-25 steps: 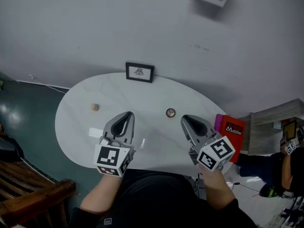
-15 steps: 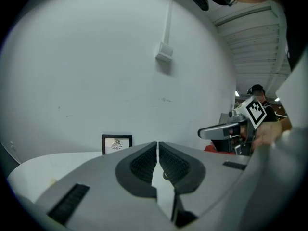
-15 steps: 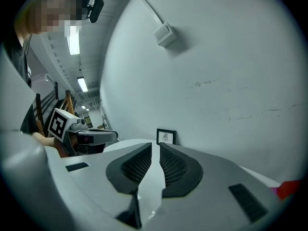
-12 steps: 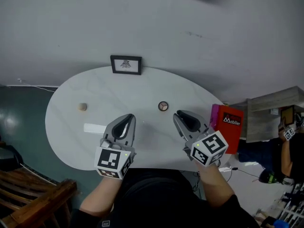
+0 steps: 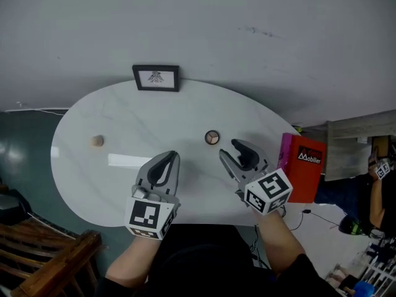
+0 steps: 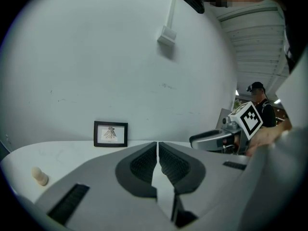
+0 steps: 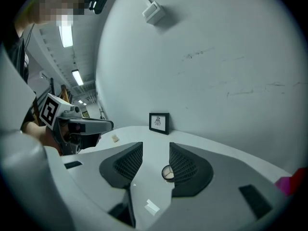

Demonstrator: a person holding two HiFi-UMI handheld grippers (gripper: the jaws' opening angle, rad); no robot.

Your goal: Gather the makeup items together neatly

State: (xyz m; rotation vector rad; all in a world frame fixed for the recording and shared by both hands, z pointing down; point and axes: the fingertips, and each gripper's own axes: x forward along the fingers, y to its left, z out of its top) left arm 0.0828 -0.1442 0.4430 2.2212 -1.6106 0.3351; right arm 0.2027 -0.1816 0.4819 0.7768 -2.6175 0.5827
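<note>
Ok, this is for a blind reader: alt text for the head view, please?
A person holds two grippers over a white oval table: the left gripper shut, the right gripper with jaws opening and nothing between them. A small round case lies ahead of it, and a framed picture stands at the far edge.

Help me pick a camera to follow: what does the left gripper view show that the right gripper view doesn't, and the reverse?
Only the left gripper view: the right gripper and a bystander in a cap. Only the right gripper view: the round compact on the table beyond the right gripper's opening, empty jaws, the left gripper, and a magenta box edge. Both: the framed picture, the small beige item, the white table.
</note>
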